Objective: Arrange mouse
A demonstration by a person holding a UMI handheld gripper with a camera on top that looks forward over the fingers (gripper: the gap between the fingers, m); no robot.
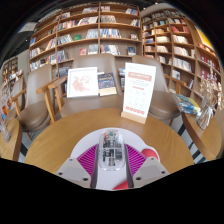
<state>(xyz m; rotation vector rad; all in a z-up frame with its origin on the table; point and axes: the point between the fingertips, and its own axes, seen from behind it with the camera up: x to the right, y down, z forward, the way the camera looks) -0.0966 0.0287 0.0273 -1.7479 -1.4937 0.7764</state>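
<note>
On a round wooden table (pixel 60 142) with a smooth pale-brown top, the gripper (pixel 111 160) holds a mouse (pixel 111 151) between its magenta pads (pixel 88 158). Both ribbed pads press against the mouse's sides, so the fingers are set narrow around it. The mouse is small, rounded and glossy, pale grey to clear. Beyond it stand an upright white sign (pixel 138 91) and displayed books (pixel 83 81); wooden shelves (pixel 95 30) packed with books line the walls behind.
</note>
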